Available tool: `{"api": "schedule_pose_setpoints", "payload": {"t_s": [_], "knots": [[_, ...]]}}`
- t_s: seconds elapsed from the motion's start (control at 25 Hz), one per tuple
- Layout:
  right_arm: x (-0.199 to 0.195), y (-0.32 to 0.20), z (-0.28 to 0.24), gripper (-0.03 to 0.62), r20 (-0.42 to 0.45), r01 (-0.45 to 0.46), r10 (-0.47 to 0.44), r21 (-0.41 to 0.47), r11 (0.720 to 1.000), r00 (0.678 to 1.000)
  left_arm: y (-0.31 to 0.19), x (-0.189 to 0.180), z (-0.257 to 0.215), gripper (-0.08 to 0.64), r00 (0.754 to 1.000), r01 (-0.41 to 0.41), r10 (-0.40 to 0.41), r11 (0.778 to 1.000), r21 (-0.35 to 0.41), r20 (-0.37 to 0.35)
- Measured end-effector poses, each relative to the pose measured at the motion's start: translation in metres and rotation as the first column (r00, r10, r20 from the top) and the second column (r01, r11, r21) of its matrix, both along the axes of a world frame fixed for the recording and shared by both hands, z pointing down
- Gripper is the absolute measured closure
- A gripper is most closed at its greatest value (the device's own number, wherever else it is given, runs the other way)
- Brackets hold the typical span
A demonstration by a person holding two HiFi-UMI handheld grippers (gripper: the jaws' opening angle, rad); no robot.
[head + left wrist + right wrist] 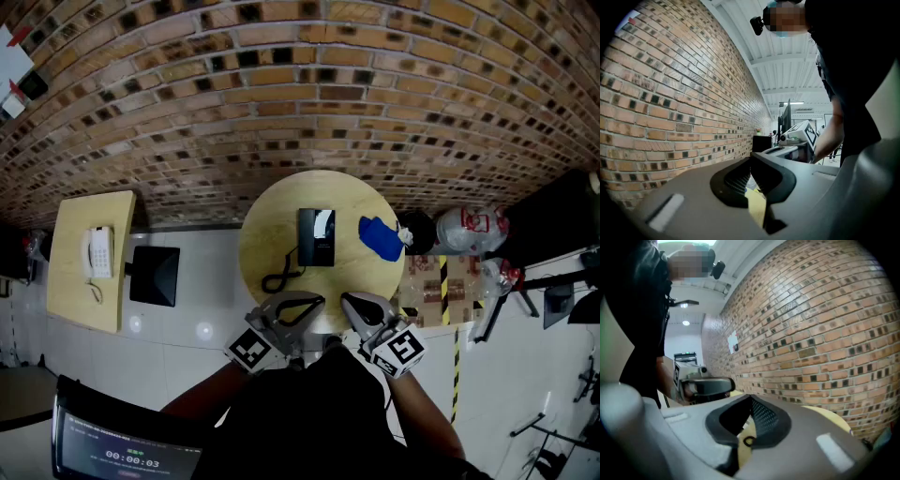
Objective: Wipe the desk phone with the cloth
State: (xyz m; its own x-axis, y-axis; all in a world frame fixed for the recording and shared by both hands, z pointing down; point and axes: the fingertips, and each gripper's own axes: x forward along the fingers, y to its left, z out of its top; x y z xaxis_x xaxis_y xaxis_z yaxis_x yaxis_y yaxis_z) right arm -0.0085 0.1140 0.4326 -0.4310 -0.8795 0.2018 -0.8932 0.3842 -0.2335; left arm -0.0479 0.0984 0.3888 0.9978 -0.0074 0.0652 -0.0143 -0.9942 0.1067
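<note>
Hovering side by side near table [272,211] edge: left gripper [312,302], right gripper [351,302]; both jaws pressed together, empty.

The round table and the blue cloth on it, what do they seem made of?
Round table: pale wood or wood-look laminate, going by its light tan, matte top; the grain is too small to tell. Blue cloth: soft fabric, lying crumpled and limp.
</note>
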Motion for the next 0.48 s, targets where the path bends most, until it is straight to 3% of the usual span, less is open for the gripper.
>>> {"api": "schedule_pose_setpoints", "payload": {"t_s": [0.12,0.32,0.48], "knots": [[0.045,-0.022,0.030,0.592,-0.044,-0.046,0.044,-0.056,0.997,0.998,-0.015,0.023,0.006,0.558,1.000,0.010,-0.010,1.000,-0.011,0.001],[0.105,-0.047,0.073,0.586,-0.021,-0.094,0.092,-0.153,0.984,0.996,-0.023,0.054,0.015,0.558,1.000,0.002,-0.002,1.000,0.016,0.010],[0.143,-0.063,0.108,0.570,-0.077,-0.108,0.092,-0.227,0.968,0.993,-0.023,0.076,0.018,0.558,1.000,0.012,-0.012,1.000,0.017,0.011]]}}
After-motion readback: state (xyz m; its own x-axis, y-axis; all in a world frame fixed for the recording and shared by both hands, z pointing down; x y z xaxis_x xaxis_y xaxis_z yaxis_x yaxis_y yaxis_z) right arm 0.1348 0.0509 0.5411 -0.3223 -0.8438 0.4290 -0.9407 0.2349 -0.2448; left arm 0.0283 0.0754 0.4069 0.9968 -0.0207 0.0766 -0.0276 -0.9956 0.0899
